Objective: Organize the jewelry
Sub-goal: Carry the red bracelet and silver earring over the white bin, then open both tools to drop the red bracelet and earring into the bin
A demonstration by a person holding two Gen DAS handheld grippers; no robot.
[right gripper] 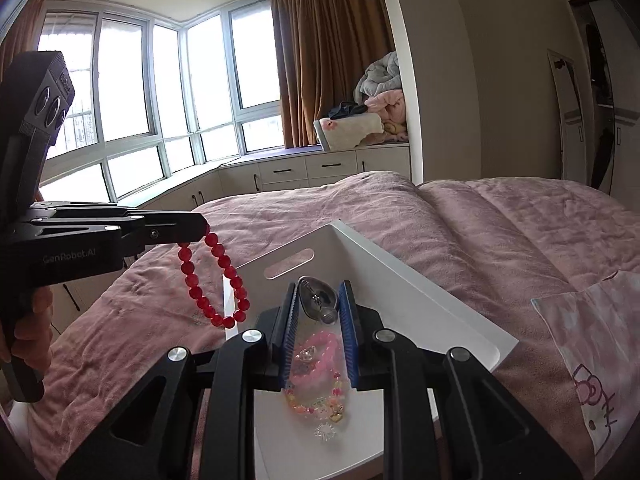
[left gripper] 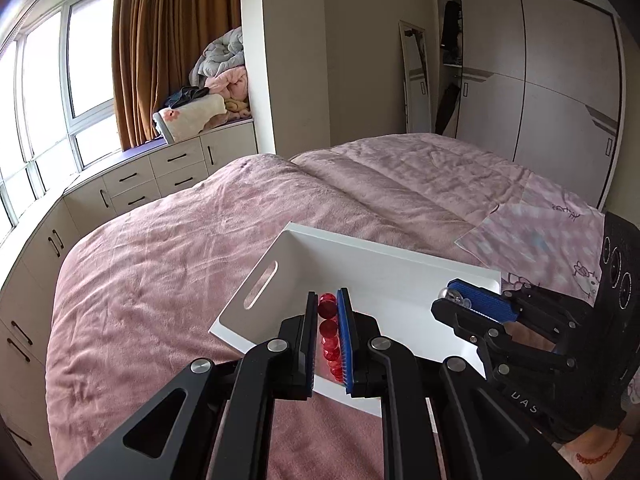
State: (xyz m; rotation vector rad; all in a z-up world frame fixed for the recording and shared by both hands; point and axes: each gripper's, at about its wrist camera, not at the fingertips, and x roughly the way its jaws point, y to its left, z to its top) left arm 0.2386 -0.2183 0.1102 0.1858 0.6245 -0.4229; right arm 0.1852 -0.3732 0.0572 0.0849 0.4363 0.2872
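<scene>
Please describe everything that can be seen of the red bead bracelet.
The red bead bracelet is a closed loop of round, translucent red beads that look like glass or plastic. The left gripper is shut on its top, and the rest hangs free in the air as an oval loop, touching nothing else, in front of the near left corner of the white tray on the pink bedcover. In the left wrist view some beads show clamped between the fingers.

Glossy translucent red bead bracelet [right gripper: 214,280]; smooth matt white plastic tray [right gripper: 420,300]; soft, napped pink cloth bedspread [right gripper: 500,232]
</scene>
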